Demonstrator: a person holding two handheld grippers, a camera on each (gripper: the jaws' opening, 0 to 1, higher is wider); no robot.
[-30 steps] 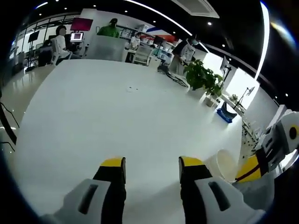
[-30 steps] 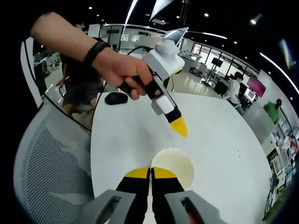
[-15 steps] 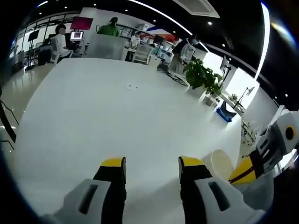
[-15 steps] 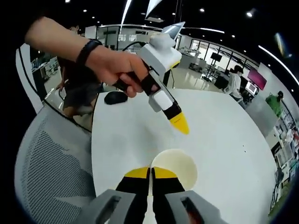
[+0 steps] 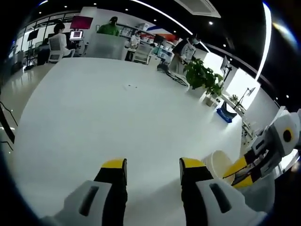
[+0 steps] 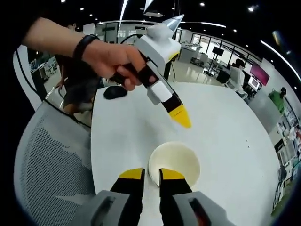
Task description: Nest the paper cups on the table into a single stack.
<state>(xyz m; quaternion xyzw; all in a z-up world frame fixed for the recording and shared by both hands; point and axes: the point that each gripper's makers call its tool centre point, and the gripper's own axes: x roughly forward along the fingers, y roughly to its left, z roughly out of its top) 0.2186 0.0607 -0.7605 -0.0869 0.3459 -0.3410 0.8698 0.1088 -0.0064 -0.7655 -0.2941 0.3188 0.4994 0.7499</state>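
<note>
Paper cup (image 6: pixel 174 165): stands mouth-up on the white table (image 6: pixel 225 141), right in front of the right gripper's jaws; whether it is one cup or several nested cannot be told from above. In the left gripper view the same cup (image 5: pixel 219 165) sits low on the right, partly behind that view's own right jaw.

Cup rim: its near wall lies in the narrow gap between the right gripper's yellow tips, one tip inside the mouth side and one outside, which reads as a rim pinch being let go or about to be taken.

Right gripper (image 6: pixel 150 176): jaws slightly apart, not pressing together; whether they touch the cup wall I cannot tell. Held low over the table edge so the cup rests on its own base.

Left gripper (image 5: pixel 154 169): jaws well apart, nothing between them, pointing across bare table. In the right gripper view it (image 6: pixel 180 117) hangs just above and beyond the cup, yellow tip angled down, probably waiting clear of the cup's mouth.

Hand (image 6: pixel 113 59): wraps the left gripper's handle, a dark band on the wrist.

Surroundings: a mesh chair back (image 6: pixel 51 174) beside the table edge, a dark mouse (image 6: pixel 115 92) at the table's far side, a potted plant (image 5: pixel 205 77) beyond the table.

Task judgement: no other loose cup is visible on the table, so the stack may be nearly or fully done.
</note>
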